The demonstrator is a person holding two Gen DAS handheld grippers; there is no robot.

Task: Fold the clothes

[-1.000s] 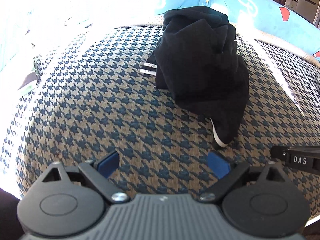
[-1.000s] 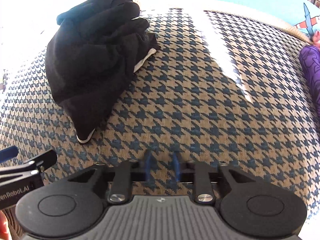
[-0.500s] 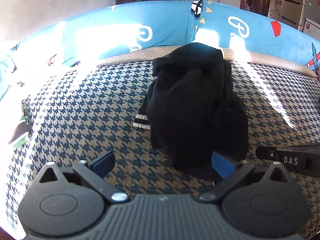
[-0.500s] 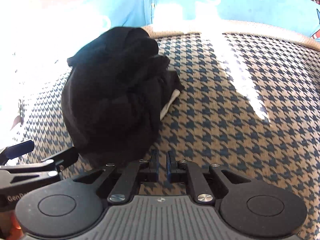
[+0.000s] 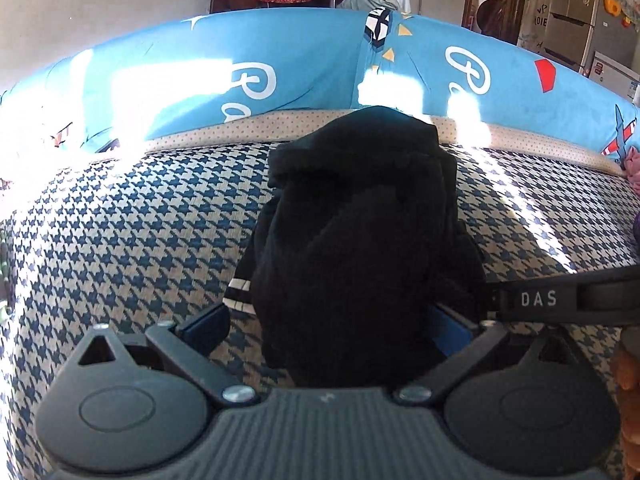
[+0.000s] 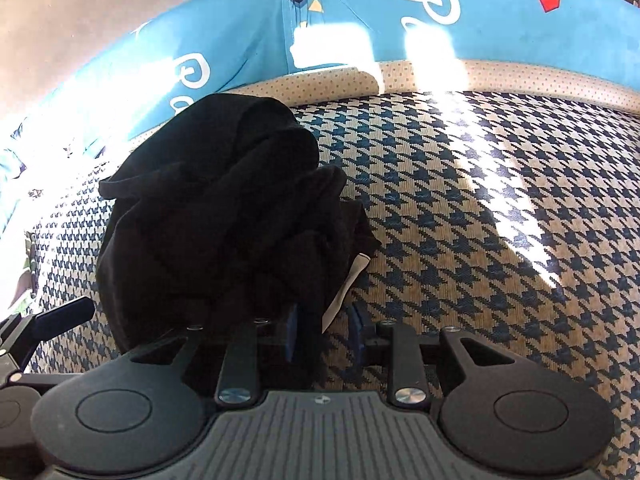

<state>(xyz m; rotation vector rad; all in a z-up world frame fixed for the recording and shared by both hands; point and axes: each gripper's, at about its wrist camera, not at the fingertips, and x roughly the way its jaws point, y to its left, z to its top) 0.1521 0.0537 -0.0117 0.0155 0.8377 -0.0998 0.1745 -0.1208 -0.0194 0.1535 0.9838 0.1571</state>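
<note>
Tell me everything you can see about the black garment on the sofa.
The black garment is a soft, matte, knit-looking piece, crumpled in a tall heap, not folded. White stripes edge a cuff on one side and a white trim line on the other. It sits on the houndstooth cushion, near the blue backrest. Its near edge lies between both grippers' open jaws; contact is unclear.

In front of me lies the black garment [image 5: 360,240], bunched into a tall crumpled heap on the houndstooth mat [image 5: 140,220] (nothing folded yet). White stripes show at one cuff on its left, and a thin white edge peeks from its right.
</note>
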